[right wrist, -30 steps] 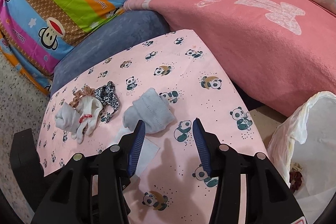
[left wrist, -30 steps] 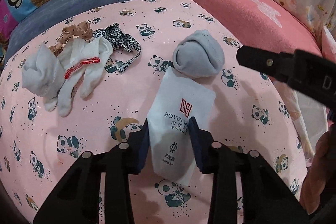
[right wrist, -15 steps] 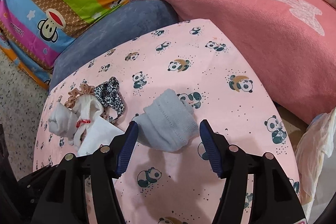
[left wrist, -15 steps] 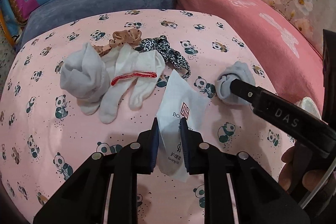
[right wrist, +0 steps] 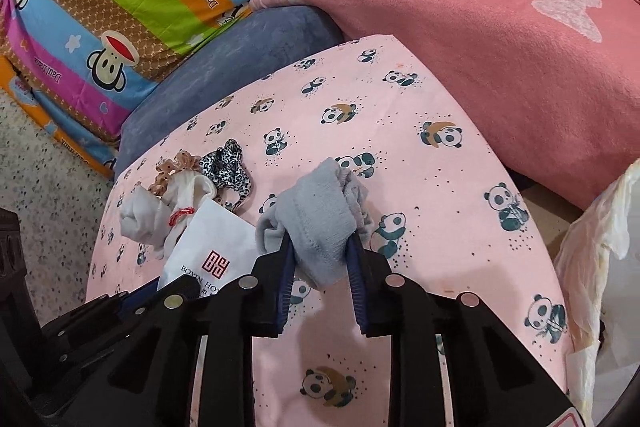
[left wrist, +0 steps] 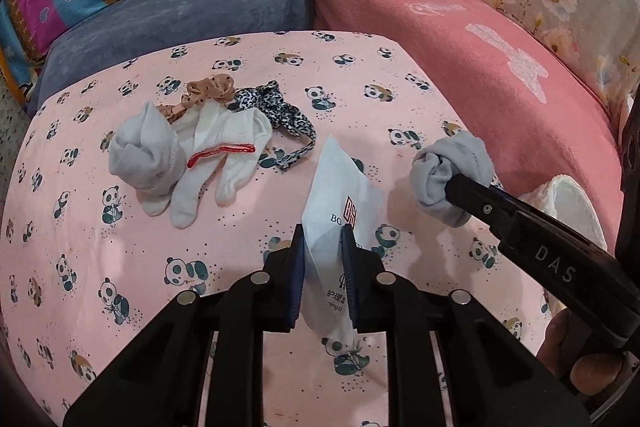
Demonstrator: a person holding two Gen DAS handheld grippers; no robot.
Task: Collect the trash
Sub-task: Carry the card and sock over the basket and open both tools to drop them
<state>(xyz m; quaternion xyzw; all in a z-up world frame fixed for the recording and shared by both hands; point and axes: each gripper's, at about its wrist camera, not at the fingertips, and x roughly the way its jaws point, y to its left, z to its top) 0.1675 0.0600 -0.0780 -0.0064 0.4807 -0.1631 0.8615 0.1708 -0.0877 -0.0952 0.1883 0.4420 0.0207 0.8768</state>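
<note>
My left gripper [left wrist: 322, 239] is shut on a white hotel paper packet [left wrist: 340, 195] with a red logo and holds it tilted above the pink panda cloth [left wrist: 120, 267]. The packet also shows in the right wrist view [right wrist: 212, 247]. My right gripper [right wrist: 320, 247] is shut on a rolled grey sock [right wrist: 316, 219], lifted slightly off the cloth; the same sock shows in the left wrist view [left wrist: 448, 171], held from the right.
A pile of white and grey socks [left wrist: 184, 155], a tan scrunchie [left wrist: 208, 91] and a leopard-print band [left wrist: 280, 111] lie at the left. A white trash bag [right wrist: 600, 267] stands off the right edge. Pink, blue and striped cushions [right wrist: 480, 47] ring the back.
The left gripper closed fully on the packet and lifted it. The right gripper moved forward, closed on the grey sock and raised it.
</note>
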